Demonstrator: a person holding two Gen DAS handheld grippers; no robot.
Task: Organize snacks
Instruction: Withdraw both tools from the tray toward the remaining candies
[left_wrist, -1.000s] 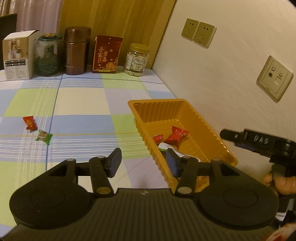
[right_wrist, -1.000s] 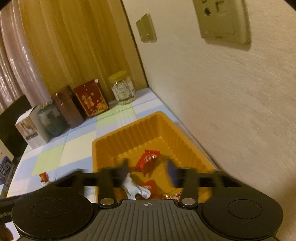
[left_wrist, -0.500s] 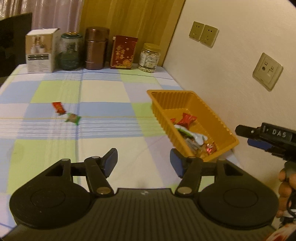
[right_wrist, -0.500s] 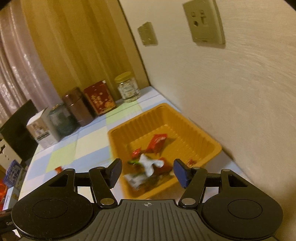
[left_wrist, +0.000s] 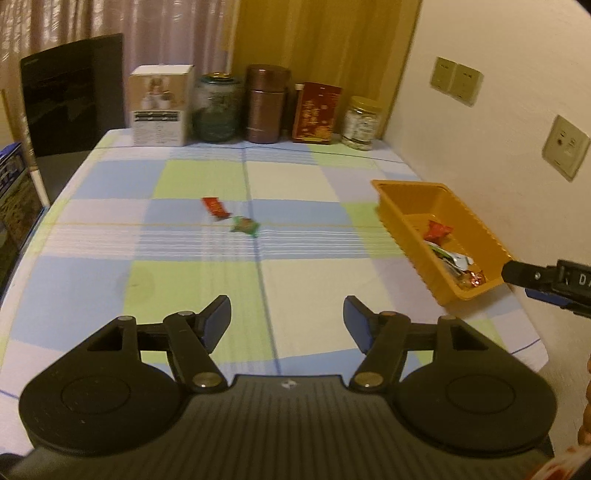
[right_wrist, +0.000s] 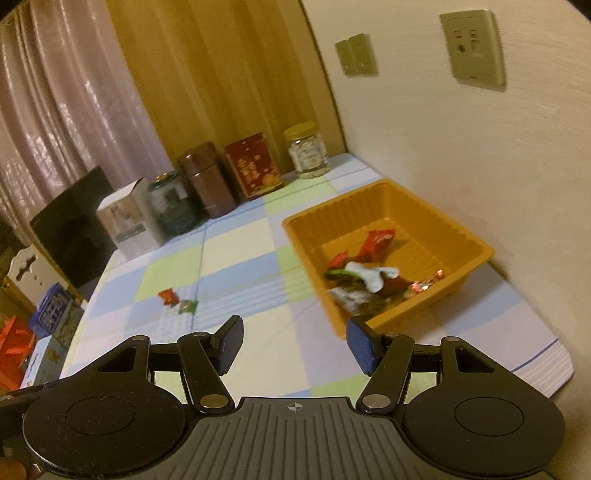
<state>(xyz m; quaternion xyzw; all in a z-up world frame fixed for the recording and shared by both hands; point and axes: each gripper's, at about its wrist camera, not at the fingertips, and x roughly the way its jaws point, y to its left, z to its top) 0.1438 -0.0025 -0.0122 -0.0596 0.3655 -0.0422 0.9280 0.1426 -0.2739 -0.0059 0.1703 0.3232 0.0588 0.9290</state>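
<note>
Both your grippers stand empty above the checked tablecloth (left_wrist: 207, 280): left gripper (left_wrist: 287, 317) with jaws opening, right gripper (right_wrist: 294, 341) parted. Most snacks lie in the orange tray (right_wrist: 476, 247) against the wall, presumably the collection point; a red candy (left_wrist: 215, 206) and a green candy (left_wrist: 244, 226) remain mid-table, well apart from it. No label is legible.
</note>
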